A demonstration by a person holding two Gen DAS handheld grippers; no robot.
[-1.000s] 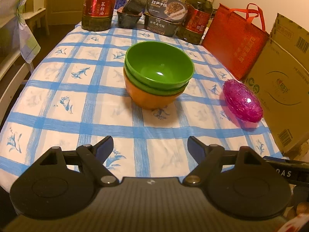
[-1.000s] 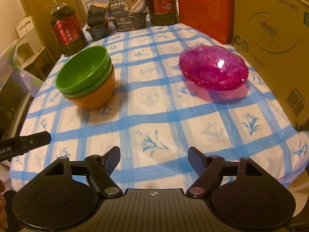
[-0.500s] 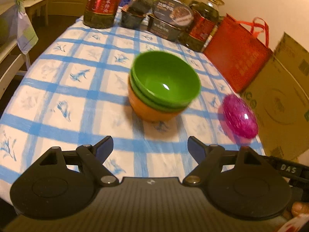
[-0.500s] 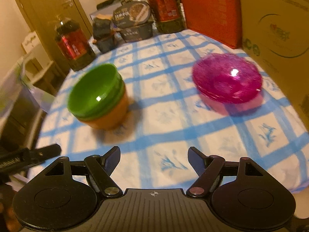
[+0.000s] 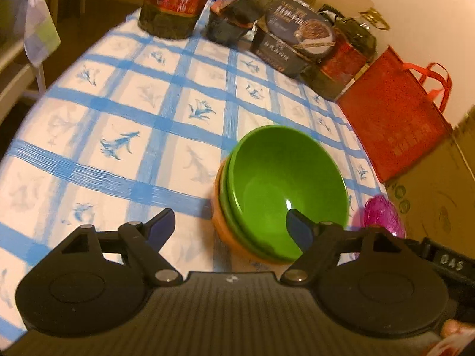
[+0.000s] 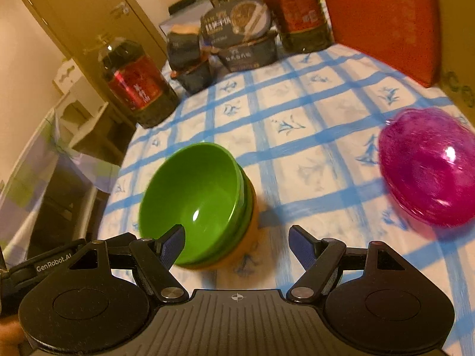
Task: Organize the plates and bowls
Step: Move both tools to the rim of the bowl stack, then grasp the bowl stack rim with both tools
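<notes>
Two green bowls sit nested in an orange bowl on the blue-checked tablecloth. My left gripper hovers at the stack's near left rim. Its jaws are closing with that rim between them, and the pads touch nothing. In the right wrist view the green bowls lie low and left. My right gripper stands open over their right rim, one finger above the bowl's hollow. A pink glass dish rests apart at the right and shows small past the stack in the left wrist view.
Oil bottles and dark food tubs crowd the table's far end. A red bag and a cardboard box stand along the right side. A cloth-draped chair is off the left edge.
Both grippers have closed in on the bowl stack, which now looms large between their fingers. The left jaws have narrowed slightly. The pink dish has slid toward the right edge of both views.
</notes>
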